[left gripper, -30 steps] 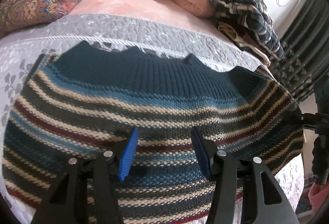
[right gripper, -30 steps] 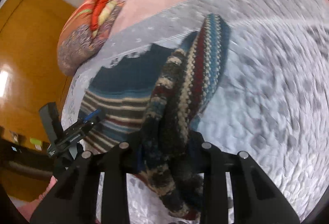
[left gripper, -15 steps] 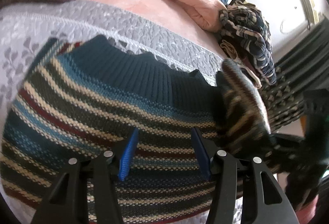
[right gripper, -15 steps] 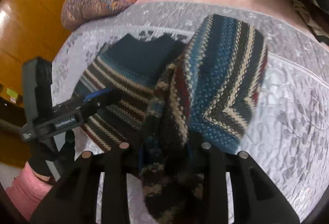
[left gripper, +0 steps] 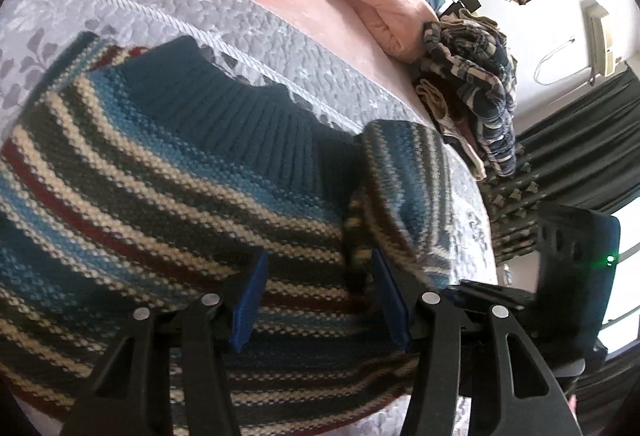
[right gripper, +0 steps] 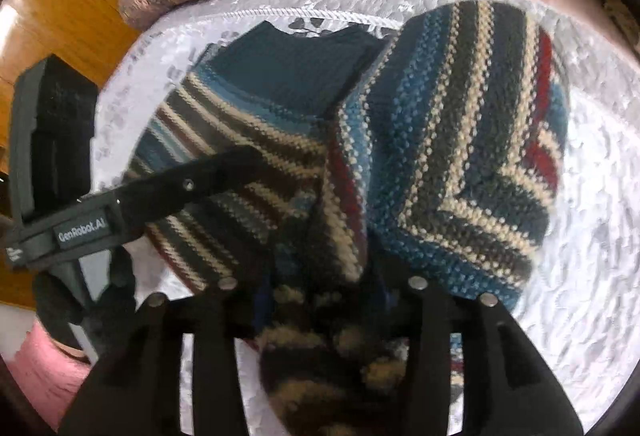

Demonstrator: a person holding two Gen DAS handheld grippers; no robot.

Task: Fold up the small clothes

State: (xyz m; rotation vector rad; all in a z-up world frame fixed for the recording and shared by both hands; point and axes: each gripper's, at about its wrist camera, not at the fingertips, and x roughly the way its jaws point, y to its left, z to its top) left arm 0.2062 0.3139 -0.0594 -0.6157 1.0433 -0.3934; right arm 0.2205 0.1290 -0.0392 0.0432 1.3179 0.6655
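- Since a second ago, sweater (right gripper: 460,139) side is lifted further inward over the body on the bedspread (left gripper: 248,23).
- Right gripper (right gripper: 320,296) clamped on knit; left gripper (left gripper: 316,296) wide open, empty.
- Advice — lay the edge flat before releasing.

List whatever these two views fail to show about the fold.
- Right hand-held gripper fingertips: right wrist view, buried in the bunched striped sweater.
- Sweater's near hem: left wrist view, cut off by the bottom edge and the left hand-held gripper.
- Lifted flap: left wrist view, motion-blurred.
- Bedspread under the flap: hidden.
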